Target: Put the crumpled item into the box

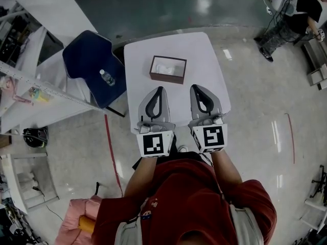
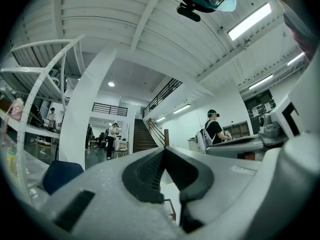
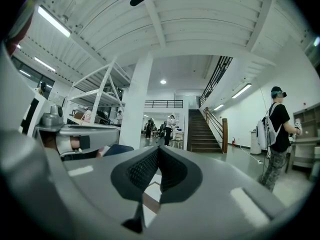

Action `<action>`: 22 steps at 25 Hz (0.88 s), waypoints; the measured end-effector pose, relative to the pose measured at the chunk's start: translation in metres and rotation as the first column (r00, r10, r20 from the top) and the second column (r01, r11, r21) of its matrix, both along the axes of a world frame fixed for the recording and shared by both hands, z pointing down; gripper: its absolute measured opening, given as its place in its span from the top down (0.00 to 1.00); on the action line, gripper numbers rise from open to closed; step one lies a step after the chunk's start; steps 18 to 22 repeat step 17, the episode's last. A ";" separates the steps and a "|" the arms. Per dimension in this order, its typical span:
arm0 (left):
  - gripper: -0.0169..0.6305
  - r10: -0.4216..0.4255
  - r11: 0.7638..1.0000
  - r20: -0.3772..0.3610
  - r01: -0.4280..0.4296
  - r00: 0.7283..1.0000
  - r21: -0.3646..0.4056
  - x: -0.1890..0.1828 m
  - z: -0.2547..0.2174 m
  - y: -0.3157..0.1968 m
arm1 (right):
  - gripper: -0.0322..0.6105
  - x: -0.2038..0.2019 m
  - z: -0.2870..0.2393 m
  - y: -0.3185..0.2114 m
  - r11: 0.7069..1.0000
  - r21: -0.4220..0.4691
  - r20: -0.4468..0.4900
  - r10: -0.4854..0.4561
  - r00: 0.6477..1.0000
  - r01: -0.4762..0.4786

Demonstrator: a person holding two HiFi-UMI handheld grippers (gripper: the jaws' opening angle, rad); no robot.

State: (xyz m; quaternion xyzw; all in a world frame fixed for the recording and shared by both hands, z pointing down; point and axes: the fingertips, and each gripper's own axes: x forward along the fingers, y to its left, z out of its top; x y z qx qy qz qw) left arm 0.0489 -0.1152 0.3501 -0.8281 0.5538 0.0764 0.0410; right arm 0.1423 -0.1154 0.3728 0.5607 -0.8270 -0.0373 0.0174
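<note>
White crumpled material (image 1: 164, 65), seemingly paper or tissue, is seen inside a small dark brown open-topped box (image 1: 166, 78), just above the centre of the head view. The box stands on a square white table (image 1: 204, 55), towards its far side. What the white material is made of cannot be told at this size.

The left gripper (image 1: 160, 89) and the right gripper (image 1: 197, 87) are held side by side over the lower part of the table, well apart from the box. Each gripper's view shows its dark padded jaws pressed together at the tips, with nothing pinched between them. Only a corner of the box is glimpsed below the jaws in both gripper views.

The placing is judged to be finished, or nearly so, since the crumpled item lies within the walls. The remaining step is done well if both grippers are kept low and clear. The light box should not be nudged. If the item needs seating deeper, it should be pressed straight down from above, with the box steadied by the other gripper.

A dark blue chair (image 1: 84, 55) carrying a clear plastic bottle (image 1: 107, 77) is seen left of the table.
</note>
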 end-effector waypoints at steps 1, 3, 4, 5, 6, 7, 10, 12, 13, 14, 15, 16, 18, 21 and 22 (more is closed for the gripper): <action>0.97 0.001 1.000 -0.003 -0.001 1.000 -0.001 0.000 -0.001 0.000 | 0.95 0.000 0.001 -0.001 1.000 -0.004 -0.006 0.000 1.000 0.000; 0.97 0.003 1.000 -0.002 -0.003 1.000 -0.001 -0.001 -0.002 0.001 | 0.95 0.002 0.003 -0.003 1.000 -0.010 -0.010 0.001 1.000 -0.001; 0.97 0.002 1.000 0.003 -0.002 1.000 -0.001 -0.001 -0.001 0.000 | 0.95 0.003 0.003 -0.004 1.000 -0.013 -0.007 0.001 1.000 -0.001; 0.97 0.000 1.000 0.004 0.000 1.000 -0.003 -0.002 0.000 -0.001 | 0.95 0.004 0.003 -0.005 1.000 -0.015 -0.003 0.002 1.000 -0.002; 0.97 -0.002 1.000 0.002 0.002 1.000 -0.004 -0.003 0.001 -0.002 | 0.95 0.004 0.002 -0.006 1.000 -0.015 -0.002 0.003 1.000 -0.003; 0.97 -0.004 1.000 -0.003 0.004 1.000 -0.004 -0.004 0.002 -0.003 | 0.95 0.004 0.002 -0.007 1.000 -0.014 -0.004 0.003 1.000 -0.003; 0.97 -0.007 1.000 -0.002 0.007 1.000 -0.001 -0.005 0.001 -0.005 | 0.95 0.003 0.002 -0.008 1.000 -0.015 -0.009 -0.003 1.000 0.003; 0.97 -0.003 1.000 0.002 0.003 1.000 0.002 -0.003 0.000 -0.007 | 0.95 0.002 0.002 -0.010 1.000 -0.016 -0.009 -0.008 1.000 0.008; 0.97 -0.001 1.000 0.007 0.001 1.000 0.005 -0.002 -0.001 -0.008 | 0.95 0.003 0.003 -0.012 1.000 -0.017 -0.008 -0.010 1.000 0.010; 0.97 0.001 1.000 0.012 -0.001 1.000 0.008 -0.001 -0.001 -0.009 | 0.95 0.003 0.003 -0.013 1.000 -0.018 -0.007 -0.012 1.000 0.012; 0.97 0.002 1.000 0.017 -0.003 1.000 0.009 0.000 0.000 -0.009 | 0.95 0.003 0.004 -0.014 1.000 -0.019 -0.005 -0.014 1.000 0.013; 0.97 0.003 1.000 0.021 -0.004 1.000 0.010 0.001 0.000 -0.010 | 0.95 0.003 0.004 -0.015 1.000 -0.019 -0.004 -0.015 1.000 0.015; 0.97 0.004 1.000 0.024 -0.005 1.000 0.010 0.001 0.000 -0.011 | 0.95 0.003 0.004 -0.015 1.000 -0.019 -0.002 -0.016 1.000 0.016; 0.97 0.004 1.000 0.024 -0.005 1.000 0.010 0.001 0.000 -0.011 | 0.95 0.003 0.004 -0.015 1.000 -0.019 -0.002 -0.016 1.000 0.016; 0.97 0.004 1.000 0.024 -0.005 1.000 0.010 0.001 0.000 -0.011 | 0.95 0.003 0.004 -0.015 1.000 -0.019 -0.002 -0.016 1.000 0.016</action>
